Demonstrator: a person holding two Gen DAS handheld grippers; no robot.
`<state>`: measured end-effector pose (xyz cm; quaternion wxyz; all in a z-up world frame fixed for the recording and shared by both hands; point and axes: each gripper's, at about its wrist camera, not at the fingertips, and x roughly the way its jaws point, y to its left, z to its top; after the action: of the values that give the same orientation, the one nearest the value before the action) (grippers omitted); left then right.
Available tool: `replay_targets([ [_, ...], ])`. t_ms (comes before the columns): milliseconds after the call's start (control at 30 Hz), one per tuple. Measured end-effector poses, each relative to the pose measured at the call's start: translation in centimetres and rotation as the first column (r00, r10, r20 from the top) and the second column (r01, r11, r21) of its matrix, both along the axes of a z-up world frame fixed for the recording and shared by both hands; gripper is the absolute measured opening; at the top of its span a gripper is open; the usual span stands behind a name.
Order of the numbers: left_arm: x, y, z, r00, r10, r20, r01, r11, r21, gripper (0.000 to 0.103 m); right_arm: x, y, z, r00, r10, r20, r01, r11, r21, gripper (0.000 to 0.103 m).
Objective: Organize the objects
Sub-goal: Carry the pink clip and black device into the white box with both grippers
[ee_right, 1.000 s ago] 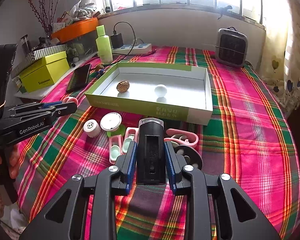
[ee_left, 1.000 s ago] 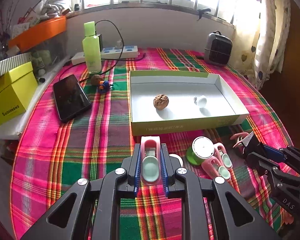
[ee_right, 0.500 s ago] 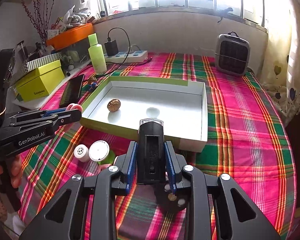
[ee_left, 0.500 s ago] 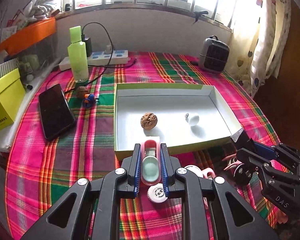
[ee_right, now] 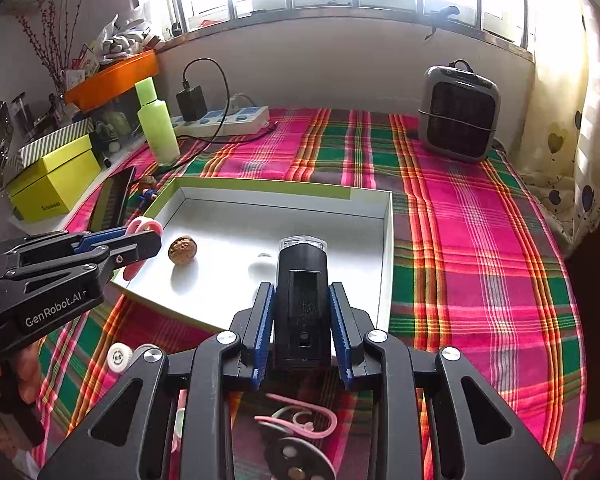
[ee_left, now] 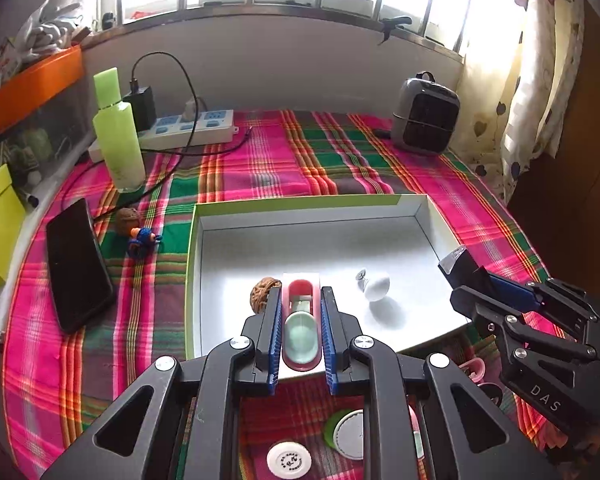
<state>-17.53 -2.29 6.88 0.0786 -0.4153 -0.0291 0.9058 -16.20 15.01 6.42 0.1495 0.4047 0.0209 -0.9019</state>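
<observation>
Left wrist view: the left hand-held gripper [ee_left: 301, 330] is clamped on a pink clip [ee_left: 300, 320] with a pale green pad. A second ago the clip hung over the plaid tabletop [ee_left: 260, 168] short of the box [ee_left: 192, 280]; now it sits above the box's near wall, over the white floor, with the walnut [ee_left: 262, 294] just left of its tip and the white ball [ee_left: 376, 286] to the right. At the right edge the right hand-held gripper [ee_left: 466, 274] reaches in over the box's right wall with a black device [ee_left: 458, 264]. A white cap [ee_left: 289, 461] and a green-rimmed disc [ee_left: 346, 434] lie on the cloth below, outside the box. A phone [ee_left: 76, 264] lies well left of the box.

Right wrist view: the right hand-held gripper [ee_right: 302, 312] is clamped on the black device [ee_right: 302, 292], its clear tip now over the box [ee_right: 388, 260] floor, where earlier it was over the cloth among loose items. The left hand-held gripper [ee_right: 134, 242] comes in from the left with the pink clip [ee_right: 142, 226] over the box's near-left corner, close to the walnut [ee_right: 183, 250]. Pink earhooks [ee_right: 300, 416] lie on the cloth below the jaws.

Both carried items have come forward to the box, so I judge the carry nearly done; lowering and releasing each inside looks like the next step, with several pieces left on the cloth.
</observation>
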Motion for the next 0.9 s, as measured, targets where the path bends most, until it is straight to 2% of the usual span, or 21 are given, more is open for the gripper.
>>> replay_targets([
  [367,-4.3,1.7,-0.8,0.999,-0.015,0.041,0.014,1.000,0.024,0.016,-4.6,0.3,-1.4,0.998,-0.027,0.064,0.027,1.000,0.003,0.029],
  [900,-9.6,3.3,-3.2,0.994,0.000,0.114,0.001,1.000,-0.014,0.016,-8.6,0.7,-3.1,0.991,-0.047,0.128,0.048,0.999,0.000,0.029],
])
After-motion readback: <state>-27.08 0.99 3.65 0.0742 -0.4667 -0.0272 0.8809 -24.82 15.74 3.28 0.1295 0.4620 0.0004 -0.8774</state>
